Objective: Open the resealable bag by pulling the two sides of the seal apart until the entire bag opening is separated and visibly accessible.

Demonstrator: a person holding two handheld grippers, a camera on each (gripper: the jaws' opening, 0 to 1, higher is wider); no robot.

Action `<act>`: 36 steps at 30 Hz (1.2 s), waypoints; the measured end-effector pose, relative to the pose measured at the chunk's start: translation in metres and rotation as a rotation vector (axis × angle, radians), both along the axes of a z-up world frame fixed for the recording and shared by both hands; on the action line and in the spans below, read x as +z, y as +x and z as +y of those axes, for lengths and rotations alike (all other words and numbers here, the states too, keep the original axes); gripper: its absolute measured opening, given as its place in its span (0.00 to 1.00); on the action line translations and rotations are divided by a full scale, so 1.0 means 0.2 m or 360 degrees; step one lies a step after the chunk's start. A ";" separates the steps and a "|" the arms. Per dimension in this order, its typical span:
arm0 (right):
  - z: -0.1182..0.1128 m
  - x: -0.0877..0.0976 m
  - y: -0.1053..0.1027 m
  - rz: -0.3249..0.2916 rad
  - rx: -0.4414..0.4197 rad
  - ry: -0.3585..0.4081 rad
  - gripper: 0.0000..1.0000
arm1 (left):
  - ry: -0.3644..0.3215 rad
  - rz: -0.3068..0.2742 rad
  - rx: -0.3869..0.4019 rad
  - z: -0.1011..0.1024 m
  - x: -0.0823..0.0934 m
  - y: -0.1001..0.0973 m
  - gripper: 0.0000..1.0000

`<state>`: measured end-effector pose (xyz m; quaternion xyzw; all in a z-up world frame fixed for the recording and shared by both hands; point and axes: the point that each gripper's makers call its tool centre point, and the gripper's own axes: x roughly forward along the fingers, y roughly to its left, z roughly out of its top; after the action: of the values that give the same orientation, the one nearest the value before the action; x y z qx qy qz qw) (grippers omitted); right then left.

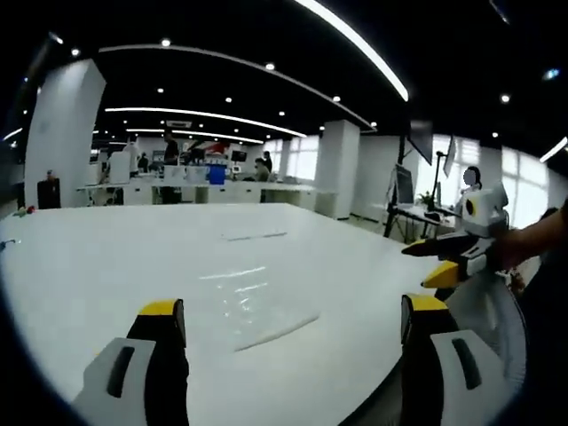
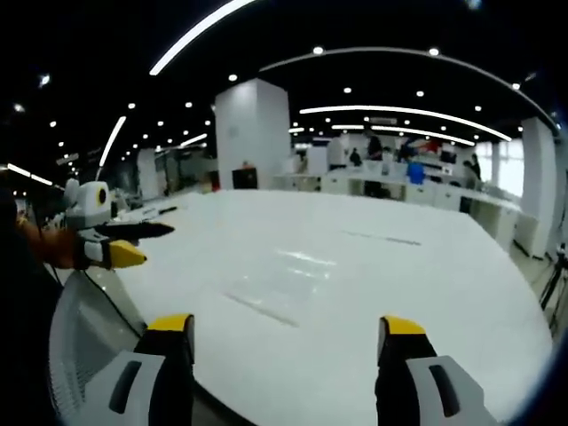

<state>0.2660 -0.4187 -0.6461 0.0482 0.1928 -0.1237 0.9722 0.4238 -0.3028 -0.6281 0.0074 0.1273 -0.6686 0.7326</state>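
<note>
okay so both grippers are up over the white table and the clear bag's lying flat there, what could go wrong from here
1. The resealable bag is clear and lies flat on the glossy white table; its seal edge is hard to make out, so a jaw may likely miss it or pinch both sides together.
2. Both the left gripper and the right gripper are open and off the bag. A grab by one alone could slide it across the table.

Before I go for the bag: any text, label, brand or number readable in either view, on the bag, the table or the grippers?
None can be read.
Clear resealable bag on the white table: no print visible.
Left gripper and right gripper, both open above the table: no markings.
Blue panel on the far desks: too small and blurred to tell whether it carries text.
</note>
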 end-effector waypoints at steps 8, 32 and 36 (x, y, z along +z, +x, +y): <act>0.00 -0.03 0.00 0.0047 0.0011 0.0018 0.83 | 0.0028 -0.0004 -0.0002 0.00 -0.01 0.01 0.99; 0.01 -0.05 -0.01 0.0061 0.0016 0.0047 0.80 | 0.0130 -0.0035 -0.0048 0.01 -0.07 -0.03 0.99; 0.01 -0.05 -0.01 0.0063 0.0016 0.0050 0.79 | 0.0141 -0.0036 -0.0065 0.00 -0.07 -0.04 0.99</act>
<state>0.2648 -0.4160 -0.6558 0.0602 0.2142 -0.1167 0.9679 0.4161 -0.3022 -0.6424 0.0500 0.1485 -0.6770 0.7191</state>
